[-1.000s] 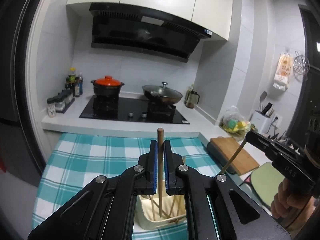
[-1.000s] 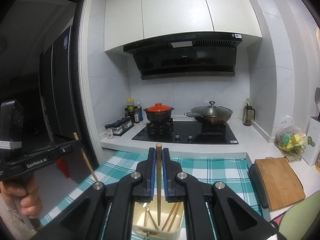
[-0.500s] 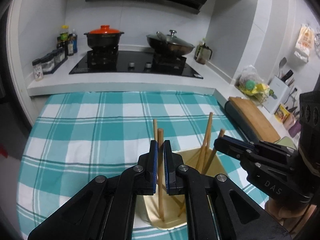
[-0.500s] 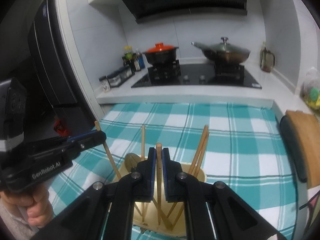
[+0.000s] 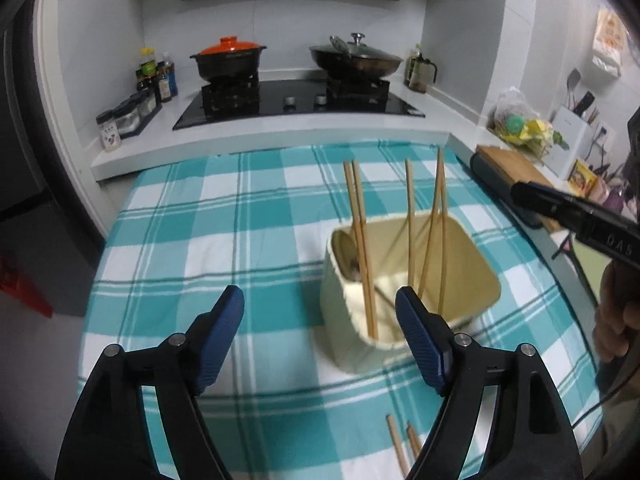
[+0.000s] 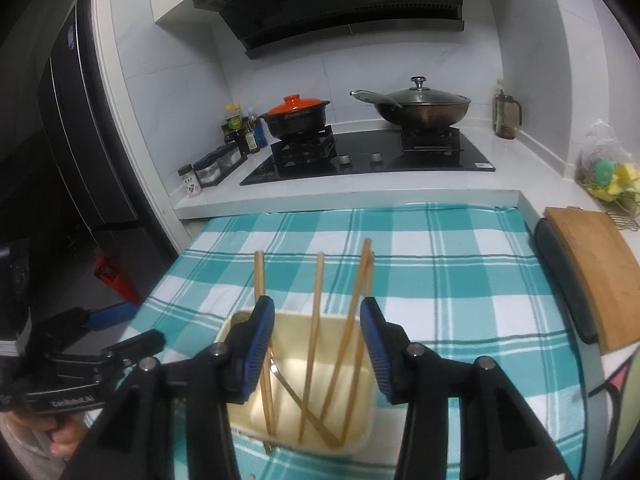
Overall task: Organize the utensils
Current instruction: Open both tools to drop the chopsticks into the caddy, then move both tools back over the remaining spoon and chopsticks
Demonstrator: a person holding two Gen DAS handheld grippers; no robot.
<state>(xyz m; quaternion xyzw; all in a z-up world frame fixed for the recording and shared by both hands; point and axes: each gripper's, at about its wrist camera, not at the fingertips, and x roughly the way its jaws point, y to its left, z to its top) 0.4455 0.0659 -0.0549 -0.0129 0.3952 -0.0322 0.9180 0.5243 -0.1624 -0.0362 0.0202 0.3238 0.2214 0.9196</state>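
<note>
Progress: wooden chopsticks (image 6: 316,344) standing in cream square holder (image 5: 472,256) | left: two chopsticks lying on checked cloth (image 5: 402,442) | left gripper (image 5: 320,332), right gripper (image 6: 318,350): both gaping, carrying nothing

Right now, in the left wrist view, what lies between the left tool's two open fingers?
Only bare checked tablecloth lies between the left tool's fingers; the cream holder with chopsticks stands behind the right-hand finger.

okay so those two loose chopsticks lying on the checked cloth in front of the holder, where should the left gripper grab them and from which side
Likely from above, across the shafts near the visible tips. The loose chopsticks lie flat on the tablecloth, side by side, in front of the cream holder. The left gripper is open; the rest is hidden under it.
</note>
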